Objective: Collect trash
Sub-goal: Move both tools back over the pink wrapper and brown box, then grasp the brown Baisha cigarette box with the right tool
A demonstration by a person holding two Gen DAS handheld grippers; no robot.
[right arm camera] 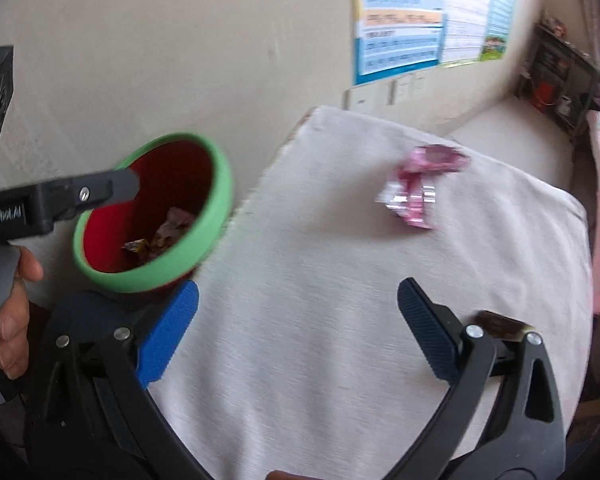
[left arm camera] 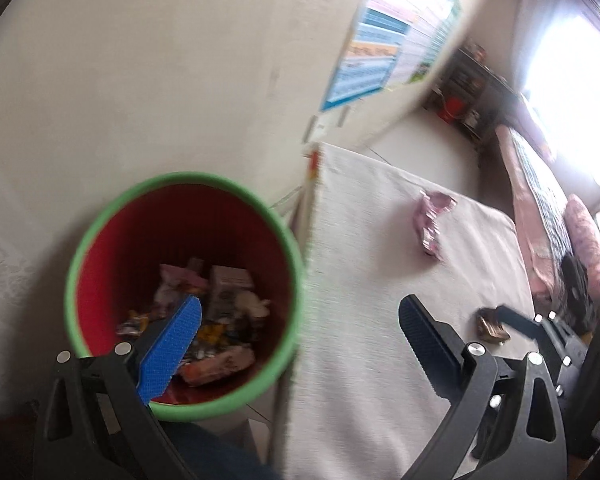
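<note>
A red bin with a green rim (left arm camera: 100,232) stands left of the cloth-covered table (left arm camera: 360,300) and holds several wrappers (left arm camera: 220,320). It also shows in the right wrist view (right arm camera: 216,184). A crumpled pink wrapper (left arm camera: 432,220) (right arm camera: 416,188) lies on the table's far part. A small brown wrapper (left arm camera: 492,326) (right arm camera: 500,324) lies near the right side, by the right finger. My left gripper (left arm camera: 300,320) is open and empty, its left finger over the bin. My right gripper (right arm camera: 298,300) is open and empty above the table. The left gripper's finger (right arm camera: 112,186) reaches over the bin in the right wrist view.
A beige wall with a blue poster (right arm camera: 400,40) is behind the table. A dark shelf (right arm camera: 556,76) stands at the far right. A bed with pink bedding (left arm camera: 540,208) runs along the right. My hand (right arm camera: 12,312) holds the left gripper's handle.
</note>
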